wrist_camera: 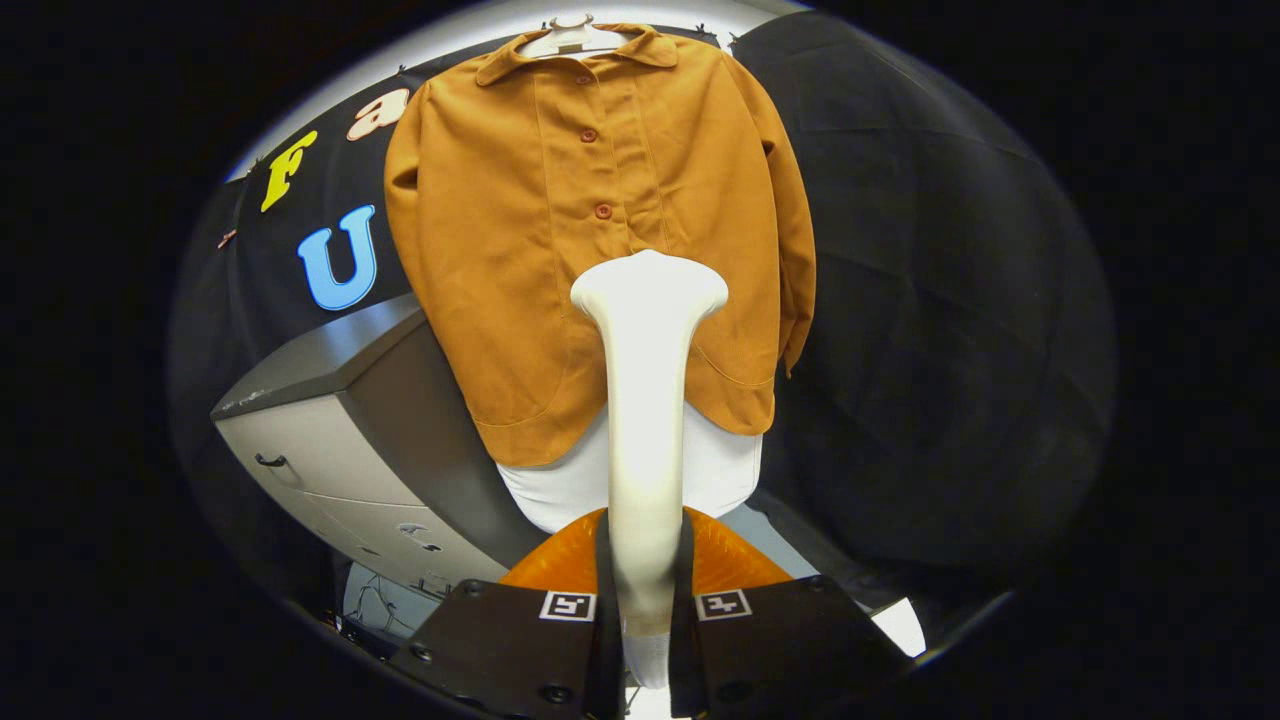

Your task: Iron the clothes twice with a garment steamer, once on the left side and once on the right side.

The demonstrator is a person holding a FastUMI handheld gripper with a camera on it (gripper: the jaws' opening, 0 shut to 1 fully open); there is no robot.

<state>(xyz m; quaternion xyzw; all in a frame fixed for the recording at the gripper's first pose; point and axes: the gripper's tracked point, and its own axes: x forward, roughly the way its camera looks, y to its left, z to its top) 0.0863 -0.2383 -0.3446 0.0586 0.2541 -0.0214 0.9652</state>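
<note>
The tool (645, 560) was clamped on the white garment steamer (648, 400), its head just ahead of the brown shirt (520, 230) hanging on a hanger (572, 35). Keeping the head flat against the fabric would likely serve each pass best.

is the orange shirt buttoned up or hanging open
Buttoned: the orange shirt hangs closed on its hanger, fronts together. The hand-held gripper is shut on the steamer.

The garment steamer (647, 400) stood upright between the fingers of the tongs (645, 600), which pressed on its handle. Its head stood before the jacket's (560, 250) lower front. The jacket hung on a hanger (570, 38) against the booth wall. A cabinet (350, 440) stood left of the jacket.
</note>
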